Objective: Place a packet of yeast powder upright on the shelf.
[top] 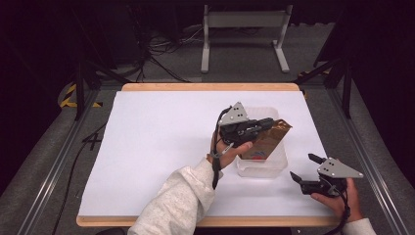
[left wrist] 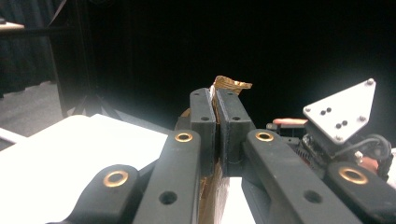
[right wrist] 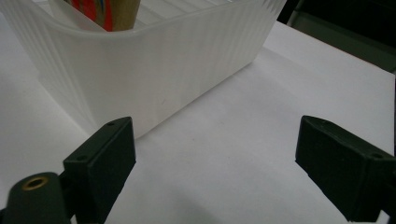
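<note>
Left gripper (top: 266, 122): jaws clenched on a shiny brown packet (top: 270, 137), raised above the clear plastic tub (top: 278, 164); packet's lower end dips inside the tub, upper end points toward 2 o'clock. Tub: right of the middle of the white table (top: 156, 142). Right gripper (top: 304, 169): at the tub's 4 o'clock, low over the table, jaws spread wide and holding nothing, aimed at the tub wall.
</note>
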`<state>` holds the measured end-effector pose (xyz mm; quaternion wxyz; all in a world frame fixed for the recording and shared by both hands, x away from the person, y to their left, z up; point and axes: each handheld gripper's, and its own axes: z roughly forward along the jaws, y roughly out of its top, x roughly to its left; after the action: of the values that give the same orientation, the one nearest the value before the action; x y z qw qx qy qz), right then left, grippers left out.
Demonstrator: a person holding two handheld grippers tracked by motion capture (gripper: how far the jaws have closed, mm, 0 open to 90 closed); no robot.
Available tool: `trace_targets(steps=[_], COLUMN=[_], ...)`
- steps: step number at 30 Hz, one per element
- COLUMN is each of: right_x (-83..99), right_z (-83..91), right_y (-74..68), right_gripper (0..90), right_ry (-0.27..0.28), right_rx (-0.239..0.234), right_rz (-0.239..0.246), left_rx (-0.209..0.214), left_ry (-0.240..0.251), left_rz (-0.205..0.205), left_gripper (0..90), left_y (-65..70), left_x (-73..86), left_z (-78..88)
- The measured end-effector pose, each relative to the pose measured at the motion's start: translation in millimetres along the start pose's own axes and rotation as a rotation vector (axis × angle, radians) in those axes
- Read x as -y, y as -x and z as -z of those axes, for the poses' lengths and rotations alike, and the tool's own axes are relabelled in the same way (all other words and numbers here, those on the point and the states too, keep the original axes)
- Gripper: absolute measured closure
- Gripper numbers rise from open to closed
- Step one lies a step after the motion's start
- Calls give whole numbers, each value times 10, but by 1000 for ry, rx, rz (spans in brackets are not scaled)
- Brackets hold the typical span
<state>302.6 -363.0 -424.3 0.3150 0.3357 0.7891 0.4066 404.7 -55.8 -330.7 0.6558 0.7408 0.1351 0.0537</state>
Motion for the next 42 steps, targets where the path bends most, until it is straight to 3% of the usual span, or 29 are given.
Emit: trace_targets(steps=[14, 20, 22, 28, 42], right_x=[-1, -2, -1, -7, -10], right_z=[-7, -9, -9, -11, -17], right_y=[-12, -12, -12, -17, -23], right_gripper=[127, 127, 127, 126, 126], right_ry=[-6, -6, -6, -4, -6], right_rx=[-1, -2, -2, 1, -3], right_rz=[5, 7, 8, 9, 12], left_rx=[14, 9, 13, 22, 18], left_ry=[-38, -67, -78, -112, -103], left_rz=[10, -37, -24, -38, -38], left_gripper=[864, 862, 862, 859, 858], left_y=[-72, -104, -131, -156, -181], left_x=[184, 214, 226, 268, 324], left_z=[83, 176, 216, 301, 411])
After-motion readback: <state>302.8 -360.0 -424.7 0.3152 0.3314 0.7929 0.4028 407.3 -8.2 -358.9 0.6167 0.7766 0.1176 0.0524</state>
